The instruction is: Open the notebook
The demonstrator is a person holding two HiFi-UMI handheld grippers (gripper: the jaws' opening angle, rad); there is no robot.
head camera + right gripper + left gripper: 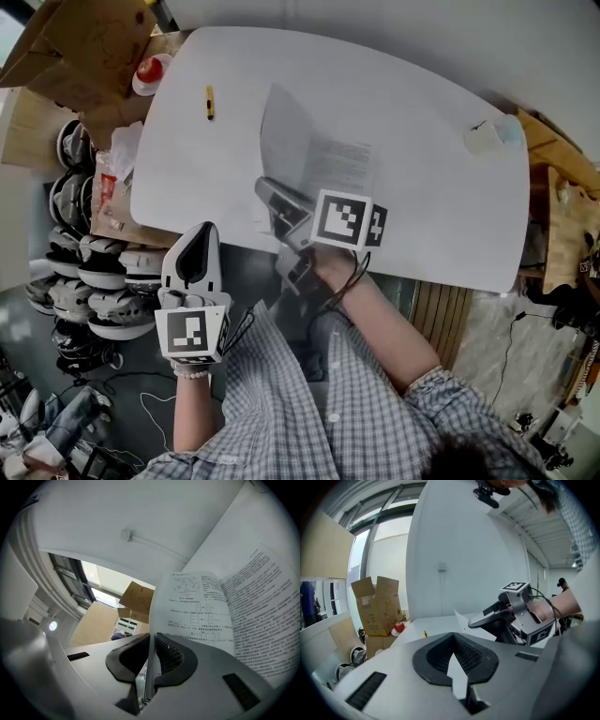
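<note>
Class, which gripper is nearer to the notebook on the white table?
Right. The right gripper is shut on a lifted page of the notebook; the left gripper, shut and empty, hangs off the near edge of the table, clear of it.

A yellow pen (209, 101) lay on the white surface (422, 187); cardboard boxes (80, 47) and stacked helmets (84, 272) stood beside it.

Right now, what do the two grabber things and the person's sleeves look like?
The left gripper and right gripper are pale grey with black ribbed pads. Each carries a white cube with black square markers, and thin black cables trail off. The sleeves are blue-grey checked.
</note>
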